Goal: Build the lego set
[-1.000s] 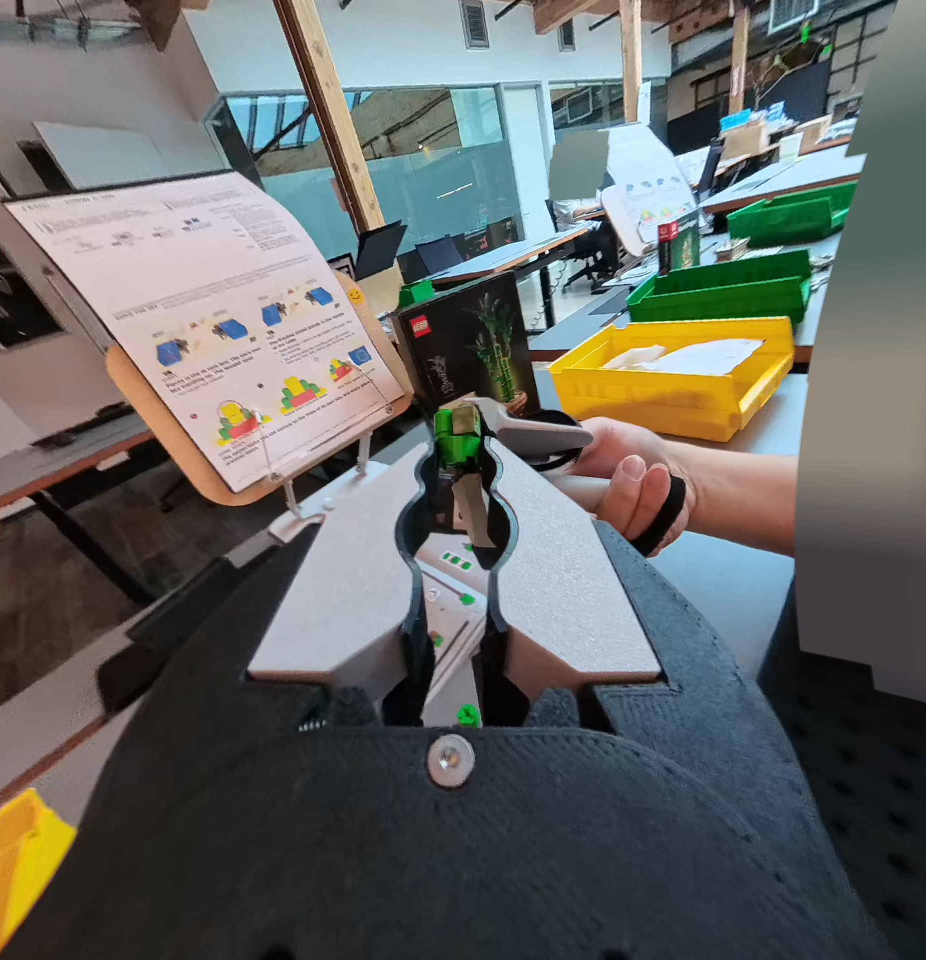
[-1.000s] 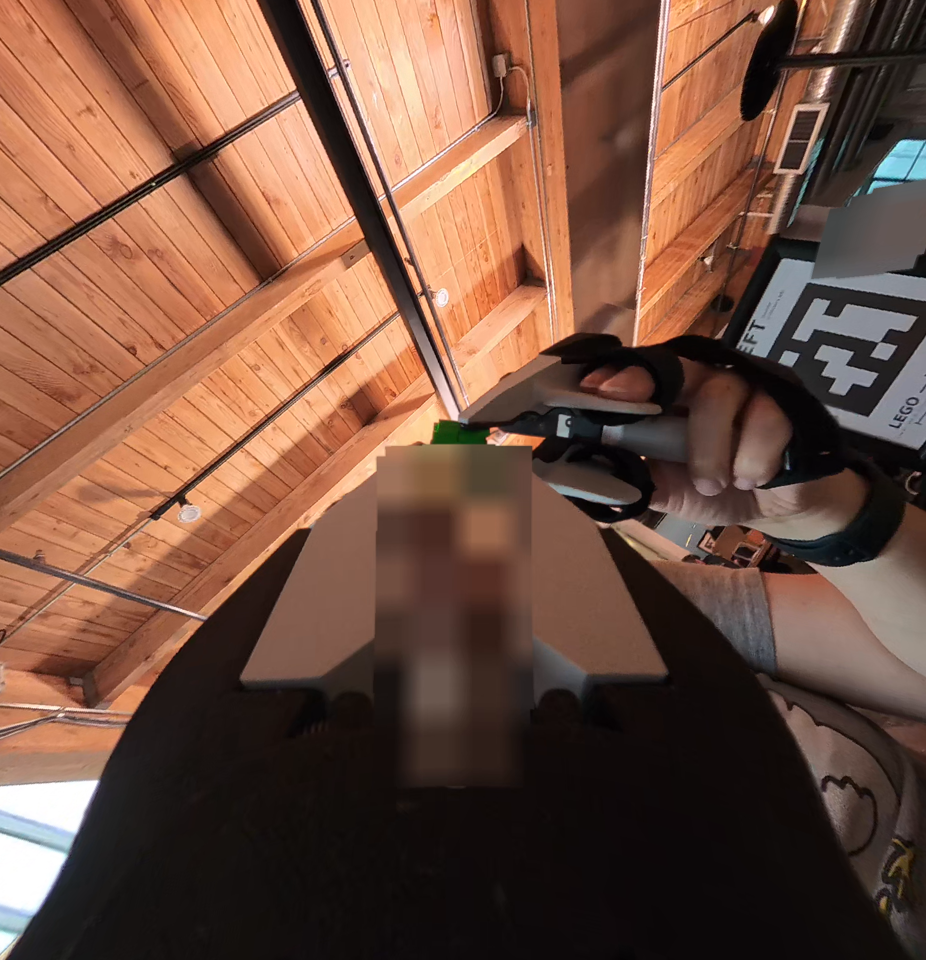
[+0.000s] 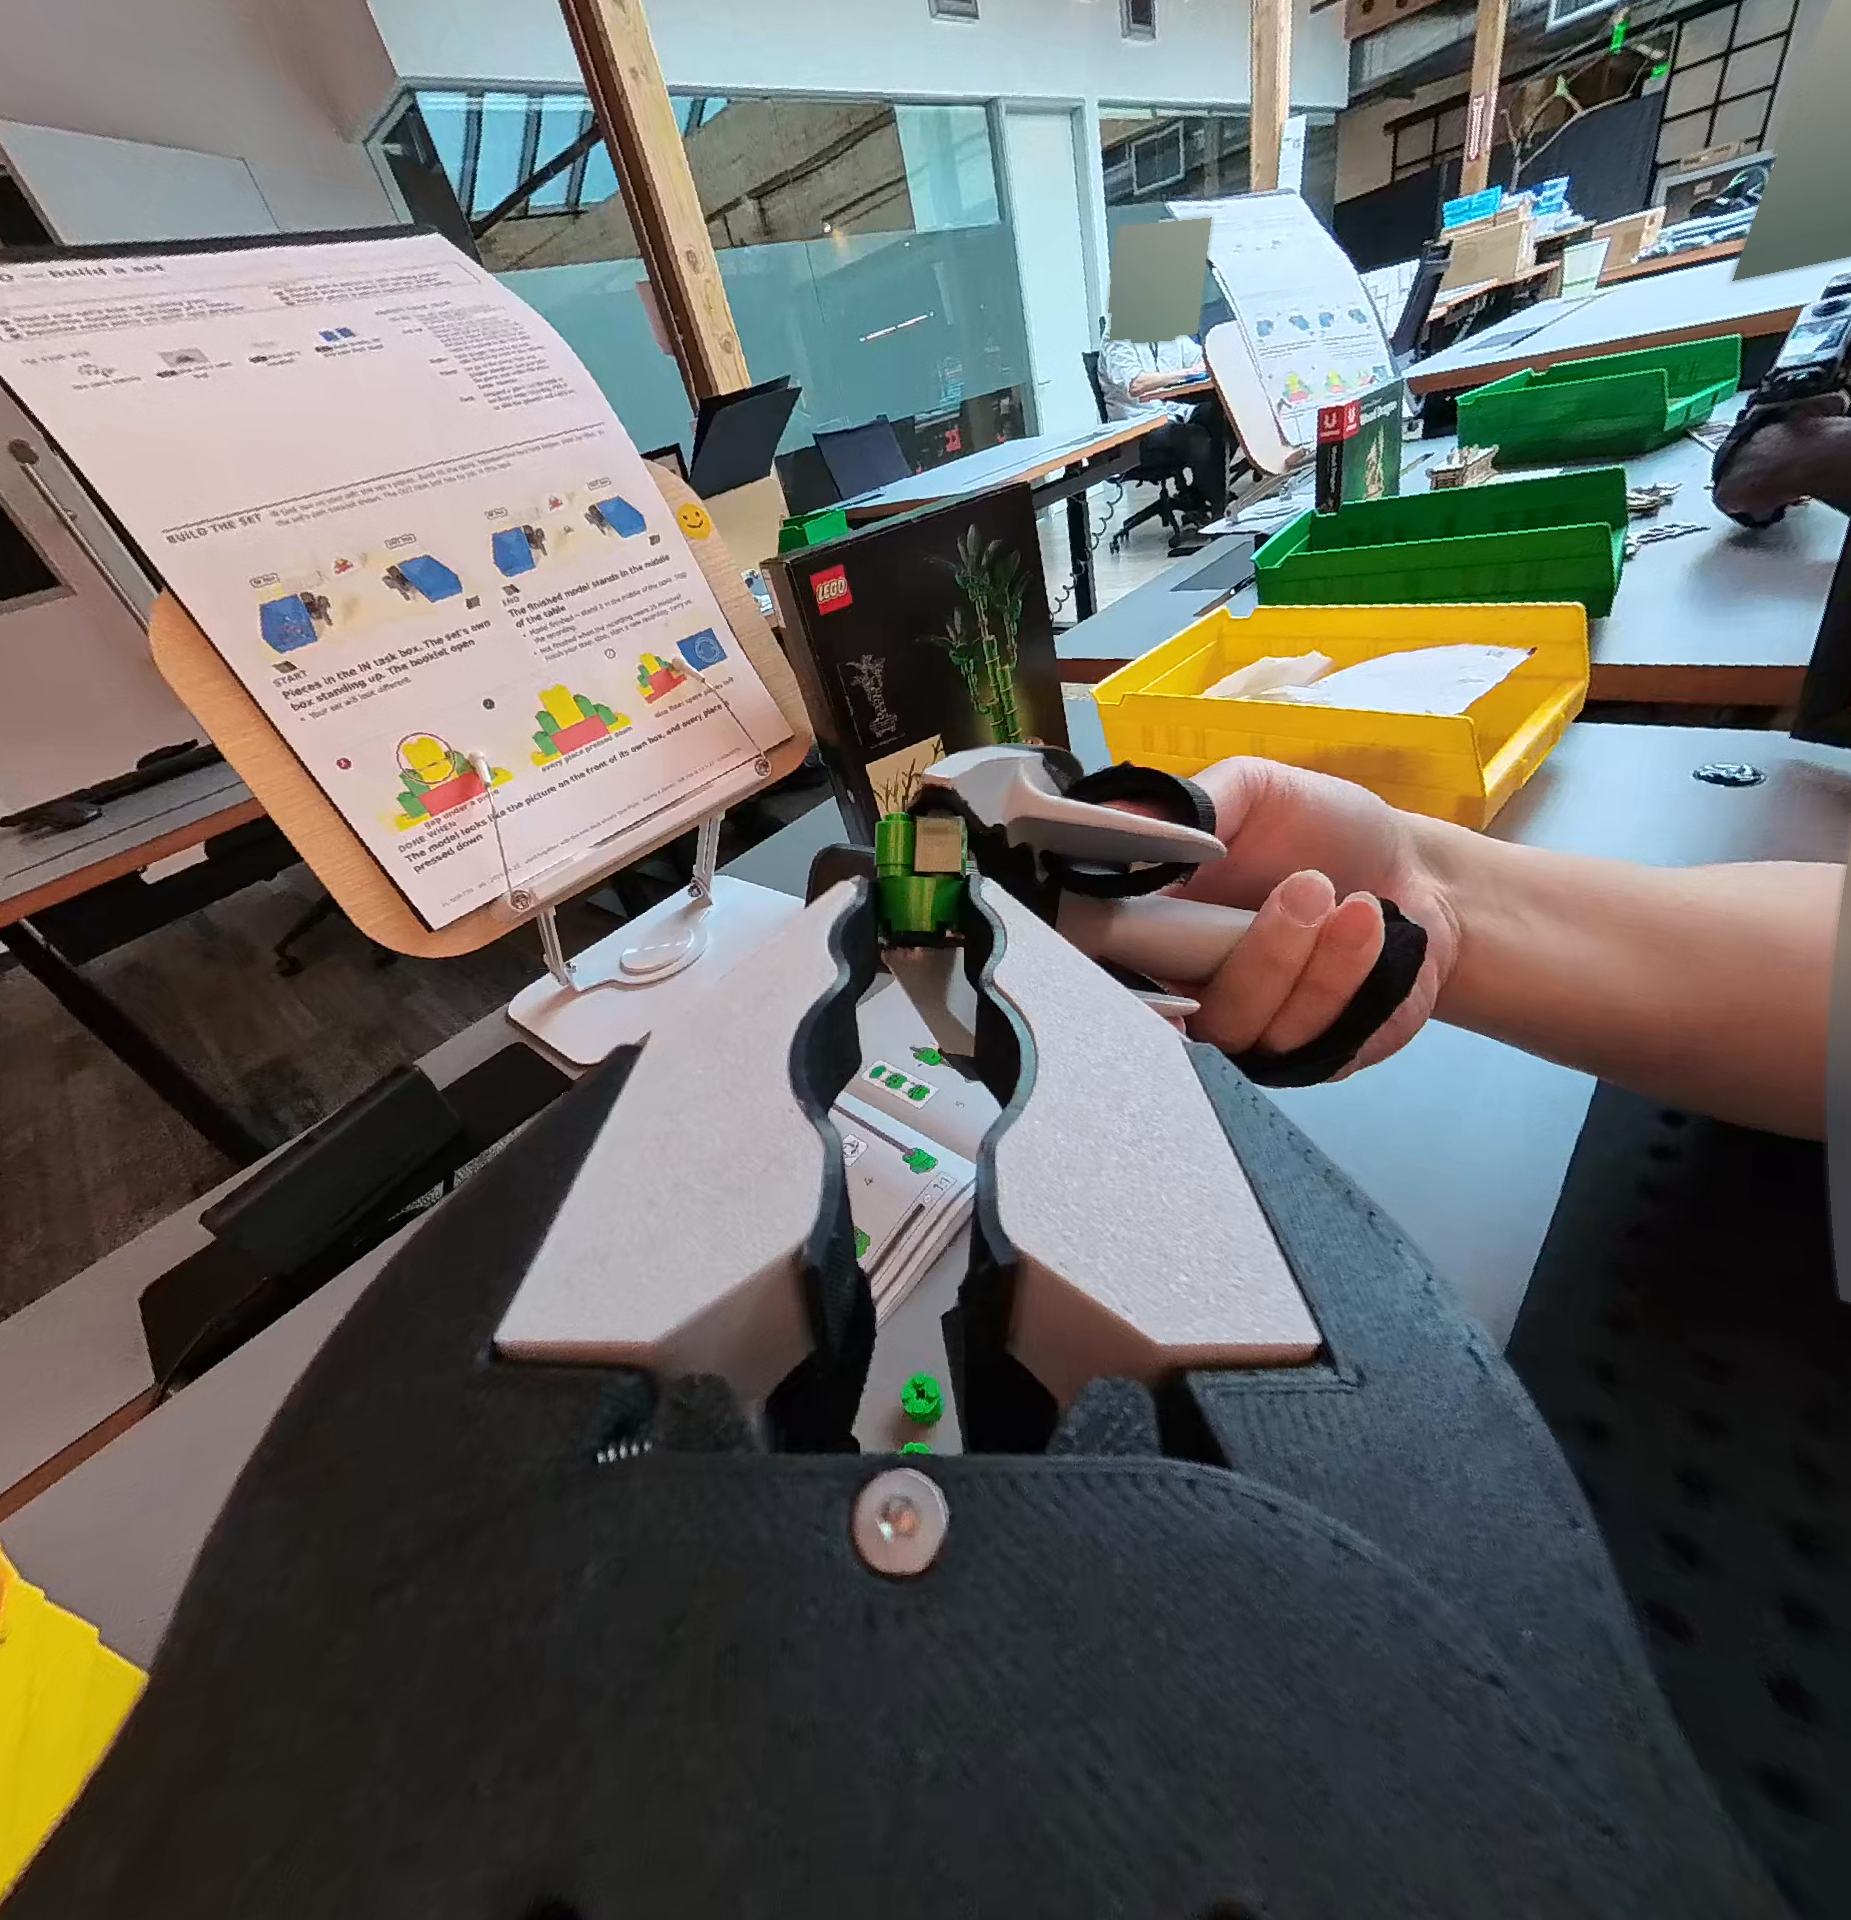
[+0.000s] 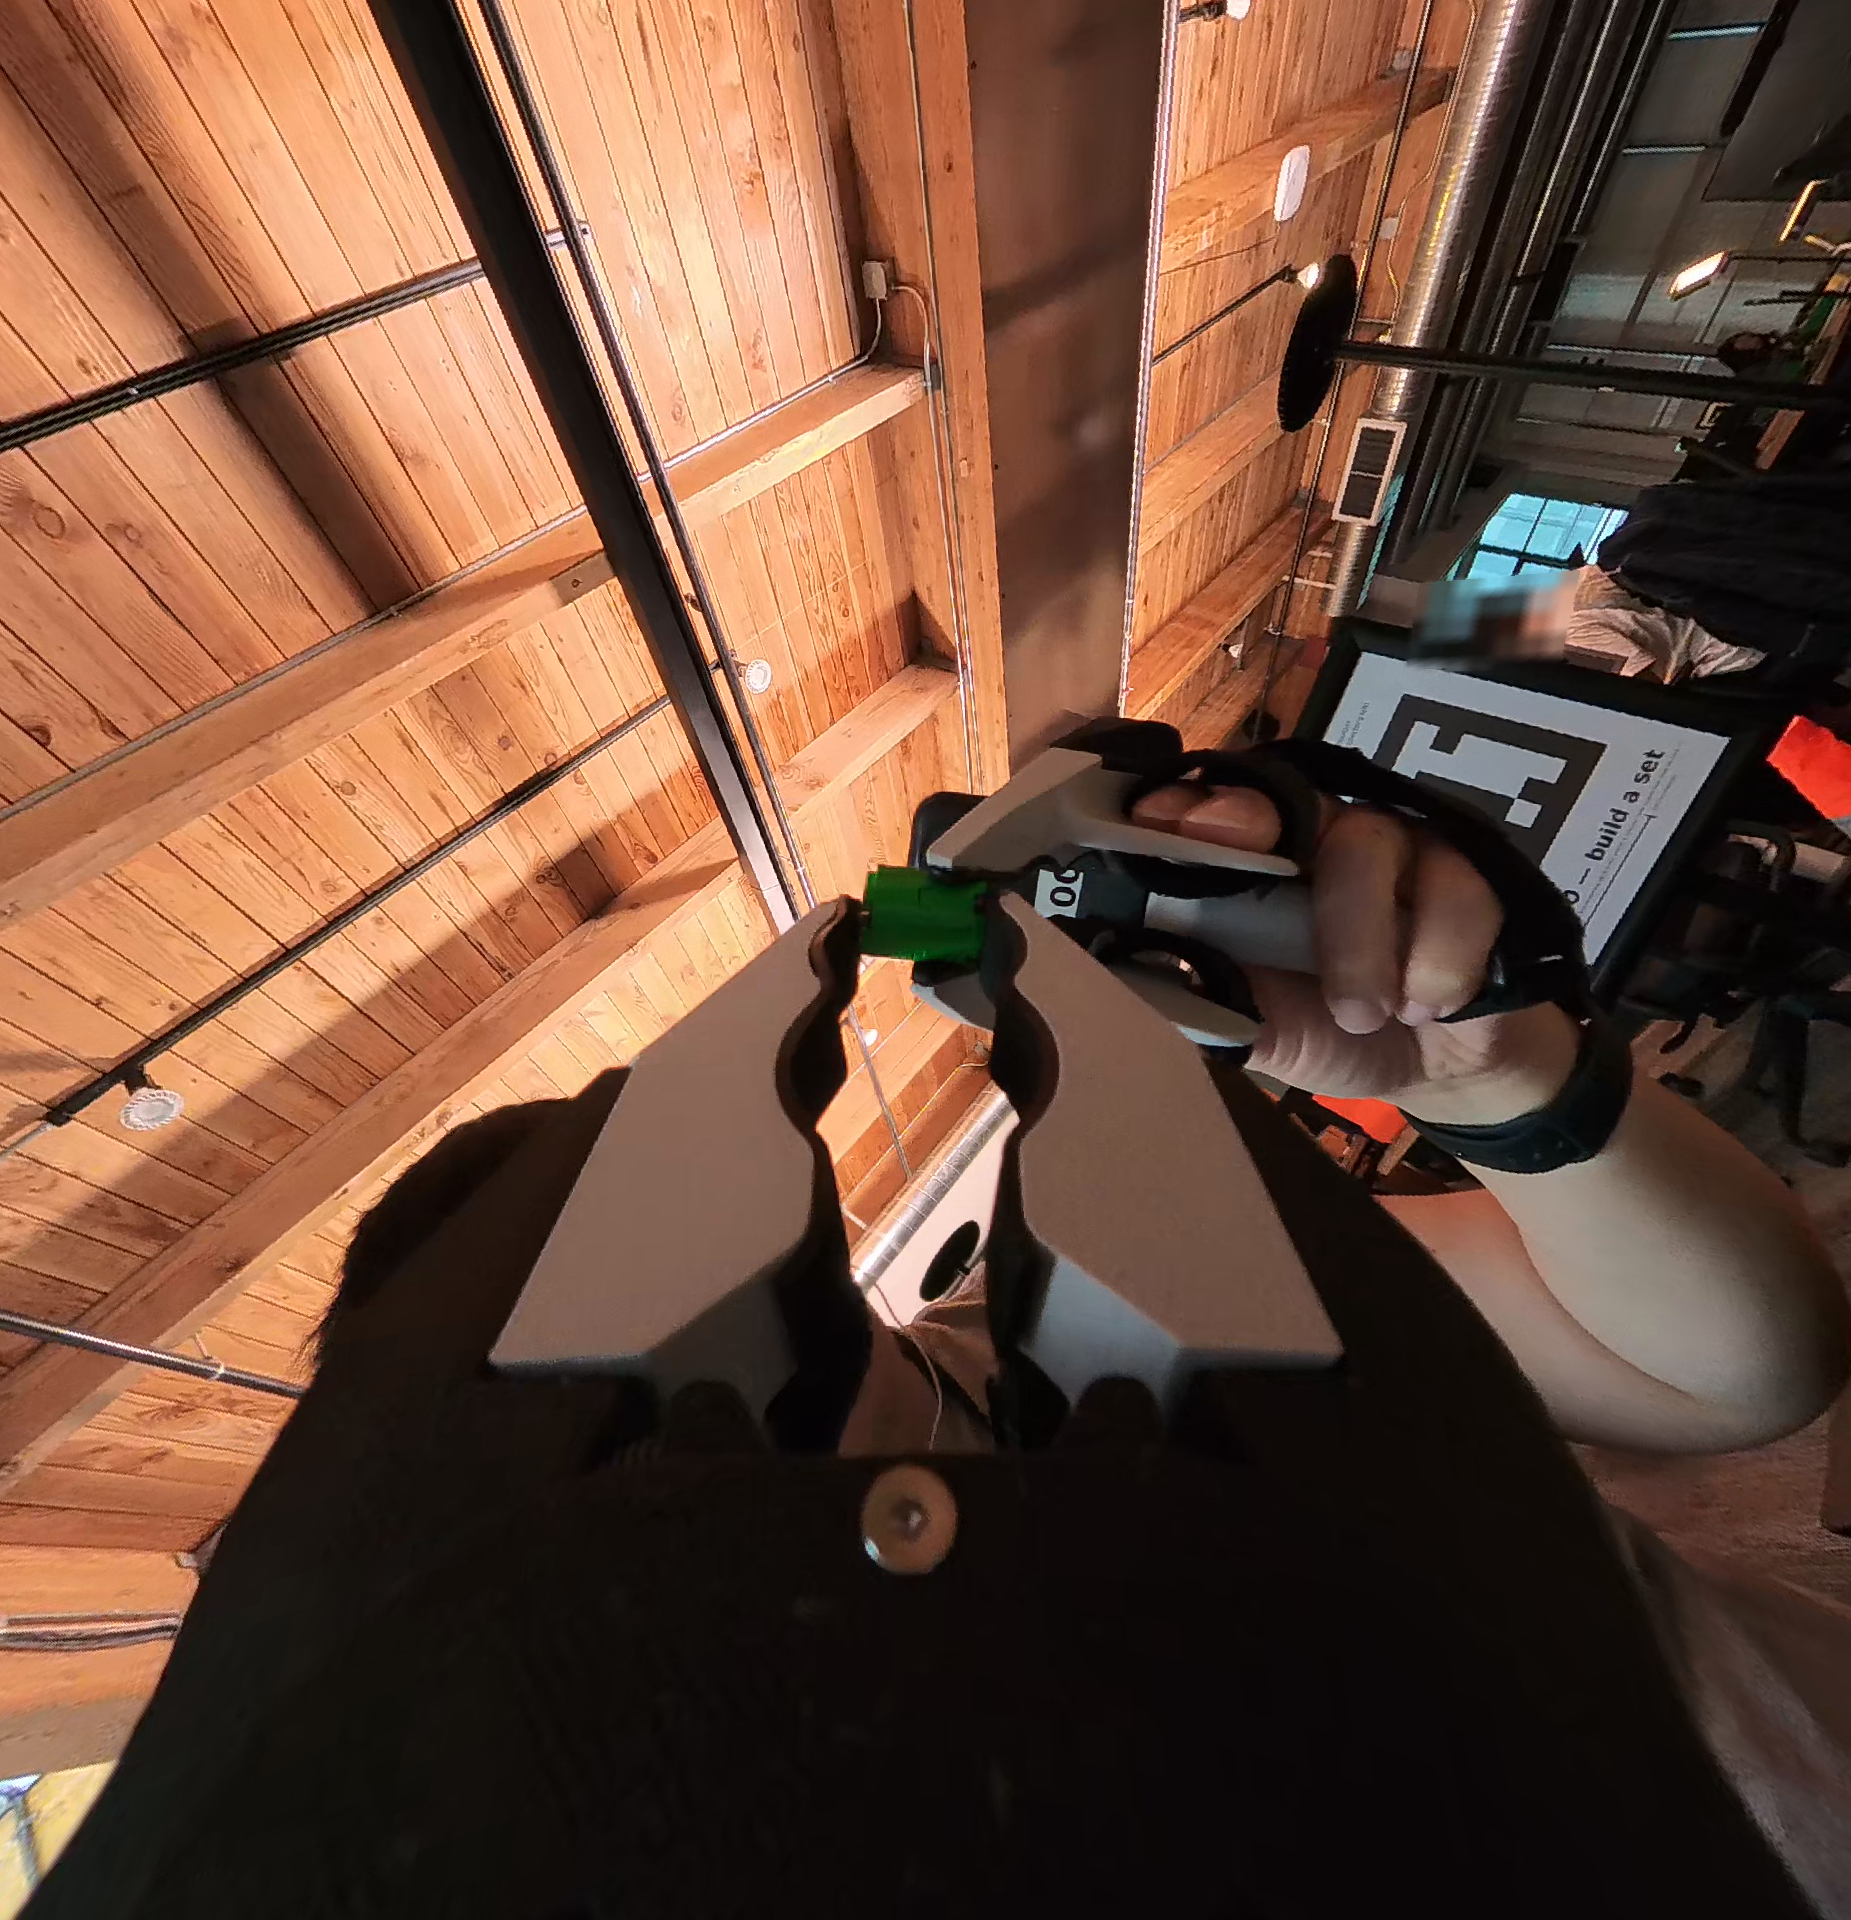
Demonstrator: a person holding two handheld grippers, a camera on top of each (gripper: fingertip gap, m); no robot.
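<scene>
1. Two grippers meet in mid-air above the desk. The left gripper is clamped at its fingertips on a small green brick assembly with one tan piece on top.
2. The right gripper, tilted up toward the wooden ceiling, also has its fingertips closed against the same green brick assembly, so both hold it from opposite sides.
3. One loose green stud lies on the desk under the left gripper, beside one open instruction booklet.
4. One dark set box stands upright behind the grippers. One printed sheet rests on a wooden stand to the left.
5. The nearest tray is yellow, with two green trays beyond it and a yellow tray corner at lower left.
</scene>
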